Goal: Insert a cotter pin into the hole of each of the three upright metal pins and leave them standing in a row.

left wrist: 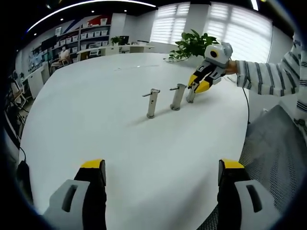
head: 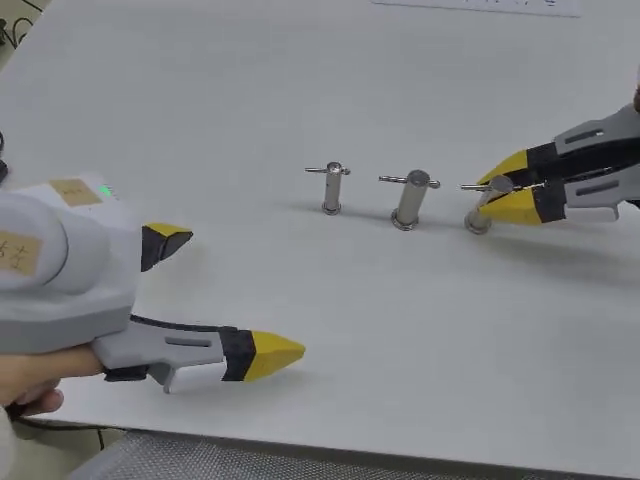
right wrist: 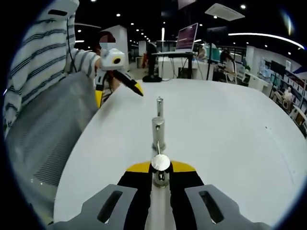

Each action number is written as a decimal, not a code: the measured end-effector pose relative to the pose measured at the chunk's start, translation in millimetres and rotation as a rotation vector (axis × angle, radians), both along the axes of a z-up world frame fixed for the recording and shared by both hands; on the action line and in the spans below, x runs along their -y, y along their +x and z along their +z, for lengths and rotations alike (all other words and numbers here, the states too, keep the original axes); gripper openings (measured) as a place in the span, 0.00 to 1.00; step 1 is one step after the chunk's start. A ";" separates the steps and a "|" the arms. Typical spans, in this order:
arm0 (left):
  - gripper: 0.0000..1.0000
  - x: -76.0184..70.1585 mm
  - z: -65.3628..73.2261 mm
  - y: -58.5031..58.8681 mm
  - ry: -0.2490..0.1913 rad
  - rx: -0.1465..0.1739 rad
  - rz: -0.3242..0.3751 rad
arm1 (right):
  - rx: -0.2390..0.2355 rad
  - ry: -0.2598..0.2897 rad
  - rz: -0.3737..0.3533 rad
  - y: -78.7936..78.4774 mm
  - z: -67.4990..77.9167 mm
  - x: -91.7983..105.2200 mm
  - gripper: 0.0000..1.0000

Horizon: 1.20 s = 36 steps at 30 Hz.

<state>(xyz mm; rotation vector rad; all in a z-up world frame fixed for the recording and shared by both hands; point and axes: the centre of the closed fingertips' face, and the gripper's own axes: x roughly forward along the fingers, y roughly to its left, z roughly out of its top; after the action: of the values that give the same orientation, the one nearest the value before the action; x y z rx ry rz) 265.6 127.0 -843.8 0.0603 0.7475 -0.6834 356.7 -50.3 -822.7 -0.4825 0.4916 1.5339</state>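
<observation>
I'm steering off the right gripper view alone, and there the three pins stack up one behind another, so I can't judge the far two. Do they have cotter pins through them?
Observer: Yes. In the head view the left pin and the middle pin each carry a cotter pin crosswise near the top.
Operator: And the one between my jaws?
Observer: The right gripper is shut around the third pin, and another cotter pin pokes sideways out of its top.
Operator: Is the left gripper holding anything?
Observer: No. The left gripper is open over bare table, nothing between its jaws, apart from the pins.
</observation>
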 end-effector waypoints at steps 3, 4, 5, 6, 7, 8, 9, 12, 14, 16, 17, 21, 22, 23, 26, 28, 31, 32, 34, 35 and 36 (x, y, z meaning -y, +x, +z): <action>0.98 0.7 0.7 -0.7 -0.001 0.001 -0.003 | 0.017 -0.007 -0.008 0.5 0.3 0.6 0.14; 0.98 1.1 0.8 -1.0 -0.001 0.000 -0.004 | 0.018 -0.009 -0.009 0.7 0.4 0.7 0.14; 0.97 1.9 1.0 -1.5 -0.001 -0.001 -0.007 | 0.022 -0.010 -0.008 0.6 0.4 0.8 0.14; 0.97 2.3 1.1 -1.6 0.001 0.000 -0.010 | 0.024 -0.010 -0.009 0.8 0.5 0.9 0.15; 0.97 3.0 1.3 -1.5 0.002 0.002 -0.014 | 0.026 -0.011 -0.009 0.6 0.8 1.0 0.15; 0.97 3.3 1.7 -1.2 0.003 0.003 -0.015 | 0.027 -0.013 -0.010 0.5 1.0 0.9 0.15; 0.97 3.9 2.4 -1.2 0.002 0.005 -0.015 | 0.032 -0.016 -0.010 0.4 1.3 0.9 0.15; 0.97 4.9 4.5 -1.1 -0.001 0.010 -0.017 | 0.033 -0.023 -0.025 1.8 2.7 1.6 0.18; 0.97 5.0 5.7 -1.2 -0.001 0.013 -0.019 | 0.028 -0.002 -0.051 3.7 8.6 0.9 0.26; 0.97 4.9 6.9 -1.4 -0.002 0.016 -0.021 | 0.036 0.002 -0.069 6.0 12.4 2.3 0.31; 0.97 4.9 7.4 -1.4 -0.003 0.017 -0.021 | 0.042 -0.001 -0.077 6.8 13.4 3.4 0.32; 0.98 4.1 10.9 0.7 -0.005 0.029 -0.020 | 0.003 0.006 -0.166 7.4 18.1 8.5 0.43; 0.98 4.2 12.0 1.3 -0.007 0.033 -0.020 | -0.017 0.004 -0.188 6.2 18.0 10.1 0.47; 0.98 4.3 14.0 2.2 -0.010 0.038 -0.019 | -0.038 0.031 -0.212 4.8 21.4 9.6 0.49; 0.98 5.1 16.3 3.2 -0.016 0.044 -0.019 | -0.057 0.063 -0.258 2.9 26.8 11.8 0.51; 0.98 5.9 17.6 3.2 -0.019 0.047 -0.021 | -0.058 0.080 -0.293 0.7 30.9 14.1 0.55; 0.98 6.9 18.8 2.7 -0.025 0.050 -0.021 | -0.087 0.106 -0.362 -4.5 36.7 17.1 0.63; 0.98 7.3 19.1 2.6 -0.027 0.050 -0.021 | -0.083 0.109 -0.372 -5.8 37.9 18.0 0.65; 0.98 7.9 20.0 2.5 -0.031 0.054 -0.020 | -0.085 0.102 -0.413 -10.0 38.7 21.8 0.67; 0.98 8.1 20.7 2.5 -0.033 0.056 -0.019 | -0.090 0.097 -0.426 -12.8 38.2 23.5 0.70; 0.99 8.4 21.3 2.5 -0.036 0.058 -0.019 | -0.082 0.101 -0.431 -17.0 39.2 24.8 0.72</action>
<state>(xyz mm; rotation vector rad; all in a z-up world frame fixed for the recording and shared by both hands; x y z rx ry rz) 268.0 118.7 -822.5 0.0541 0.6795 -0.7097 339.7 -75.1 -783.5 -0.2165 0.5399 1.1583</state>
